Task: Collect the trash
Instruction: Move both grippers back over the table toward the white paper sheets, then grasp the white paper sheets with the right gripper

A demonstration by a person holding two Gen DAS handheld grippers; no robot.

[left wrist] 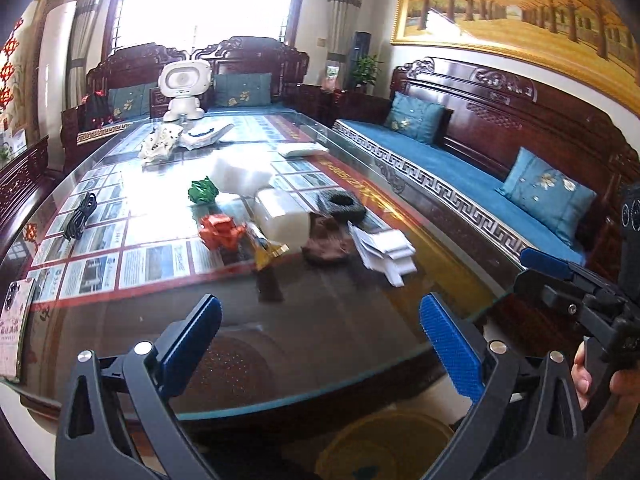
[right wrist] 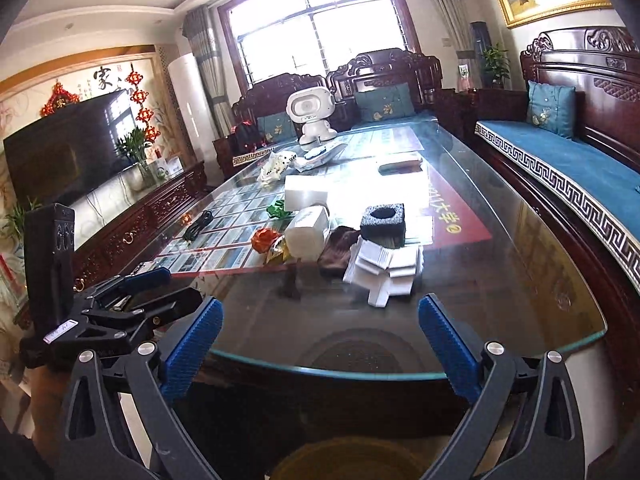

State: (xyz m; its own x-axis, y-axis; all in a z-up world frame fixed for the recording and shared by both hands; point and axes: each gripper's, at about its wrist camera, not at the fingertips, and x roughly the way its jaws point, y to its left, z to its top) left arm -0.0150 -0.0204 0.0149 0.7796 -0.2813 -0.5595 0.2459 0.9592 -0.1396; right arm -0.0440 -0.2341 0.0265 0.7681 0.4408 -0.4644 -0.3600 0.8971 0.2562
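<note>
hovering at the near edge of the glass-topped table, both grippers are empty — the left gripper and the right gripper each hold their blue-padded jaws wide apart, with nothing between them. the trash sits in a loose cluster further in on the table: a pile of white paper scraps nearest the edge, a brown crumpled wrapper just beside it, a white foam block, a black foam piece behind the papers, an orange wrapper, a yellow wrapper and a green wrapper further back. a yellowish bin shows below the table edge. this looks like the opening reach — nothing collected yet. the next move likely calls for pushing the right gripper forward to the paper scraps and closing on them, low enough to catch the flat sheets.
</note>
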